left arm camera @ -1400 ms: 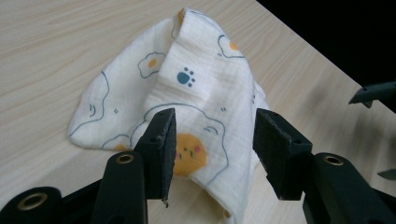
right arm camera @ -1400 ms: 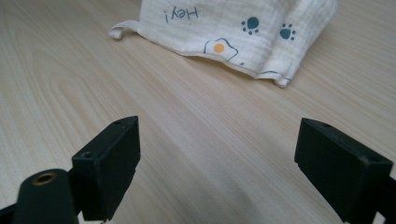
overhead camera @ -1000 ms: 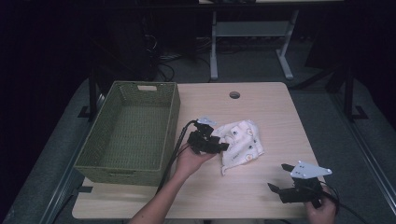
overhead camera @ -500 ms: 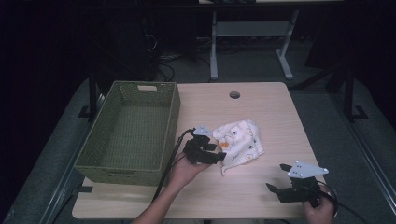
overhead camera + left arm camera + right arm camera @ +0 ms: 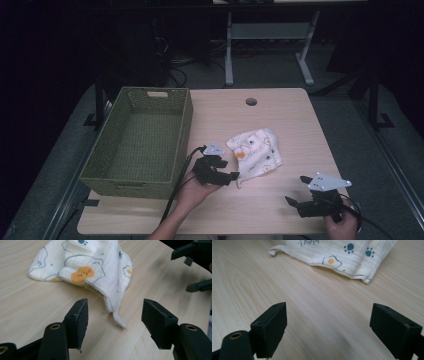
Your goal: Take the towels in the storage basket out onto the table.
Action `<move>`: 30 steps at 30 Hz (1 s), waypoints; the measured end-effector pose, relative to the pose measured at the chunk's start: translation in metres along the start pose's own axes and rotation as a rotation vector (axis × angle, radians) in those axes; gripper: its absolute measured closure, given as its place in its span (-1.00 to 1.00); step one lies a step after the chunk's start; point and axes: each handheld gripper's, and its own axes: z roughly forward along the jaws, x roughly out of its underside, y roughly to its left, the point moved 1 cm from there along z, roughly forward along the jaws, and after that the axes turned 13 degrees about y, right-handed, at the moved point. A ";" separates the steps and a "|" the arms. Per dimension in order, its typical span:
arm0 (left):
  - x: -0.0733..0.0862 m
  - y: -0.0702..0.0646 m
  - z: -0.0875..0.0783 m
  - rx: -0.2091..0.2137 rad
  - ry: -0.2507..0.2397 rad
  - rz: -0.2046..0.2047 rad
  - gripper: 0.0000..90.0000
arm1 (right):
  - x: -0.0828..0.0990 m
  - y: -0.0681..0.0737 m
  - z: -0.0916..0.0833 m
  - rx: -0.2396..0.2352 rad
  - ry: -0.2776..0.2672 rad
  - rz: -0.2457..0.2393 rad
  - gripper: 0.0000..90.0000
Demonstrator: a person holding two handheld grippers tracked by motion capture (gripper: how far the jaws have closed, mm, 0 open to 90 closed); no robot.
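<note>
The person's left hand [image 5: 192, 192] comes up from the bottom edge of the high view with the forearm angled toward one o'clock, and it holds the left gripper [image 5: 231, 176] low over the pale wooden table [image 5: 280, 115], its jaws pointing toward three o'clock. Those jaws have just been opening and now stand well apart. In the left gripper view the frayed corner tab of the crumpled cream muslin cloth with printed eggs, paw marks and an orange face [image 5: 90, 267] lies on the wood in the gap between the two black pads [image 5: 80, 315], and neither pad touches it. The cloth [image 5: 255, 150] lies near the middle of the table, at about two o'clock from the left gripper and just beside it.

The right hand [image 5: 342, 227] sits at the bottom right corner of the table, holding the right gripper [image 5: 295, 192] low, its jaws aimed toward ten o'clock at the cloth, which lies well apart from them. Its jaws stand wide apart with bare wood between them.

A green woven rectangular basket [image 5: 142, 177] stands at nine o'clock from the cloth.
</note>
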 end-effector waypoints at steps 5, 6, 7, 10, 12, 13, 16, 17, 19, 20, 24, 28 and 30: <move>0.011 -0.004 -0.002 0.002 -0.001 0.011 -0.17 | 0.000 0.000 0.000 0.002 0.001 0.000 -0.69; 0.011 -0.004 -0.002 0.002 -0.001 0.011 -0.18 | 0.000 0.000 0.000 0.001 -0.001 0.001 -0.69; 0.015 -0.005 -0.003 0.026 -0.008 0.005 -0.18 | 0.000 0.000 0.000 0.001 0.000 0.003 -0.69; 0.018 -0.007 -0.004 0.001 0.004 0.026 -0.19 | 0.000 0.000 0.000 0.004 0.004 0.004 -0.69; 0.022 -0.008 -0.005 0.009 0.002 0.025 -0.19 | 0.000 0.000 0.000 0.005 0.004 0.003 -0.69; 0.023 -0.009 -0.006 -0.003 0.004 0.033 -0.19 | 0.001 0.000 0.000 0.005 0.005 0.003 -0.69; 0.028 -0.012 -0.007 -0.004 -0.002 0.038 -0.19 | 0.001 0.000 0.000 0.007 0.004 0.002 -0.69; 0.030 -0.013 -0.009 -0.010 0.000 0.046 -0.19 | 0.001 0.000 0.001 0.007 0.005 0.003 -0.69; 0.035 -0.015 -0.010 -0.007 -0.003 0.049 -0.20 | 0.001 0.001 0.000 0.007 0.006 0.004 -0.69; 0.035 -0.015 -0.010 -0.007 -0.003 0.049 -0.20 | 0.001 0.001 0.000 0.007 0.006 0.004 -0.69; 0.043 -0.016 -0.010 -0.002 -0.004 0.049 -0.21 | 0.001 0.001 0.001 0.006 0.007 0.001 -0.69; 0.052 -0.019 -0.012 -0.006 -0.014 0.052 -0.21 | 0.001 0.001 0.002 0.007 0.009 -0.001 -0.69; 0.055 -0.019 -0.012 -0.001 -0.012 0.050 -0.21 | 0.001 0.001 0.002 0.007 0.008 -0.004 -0.69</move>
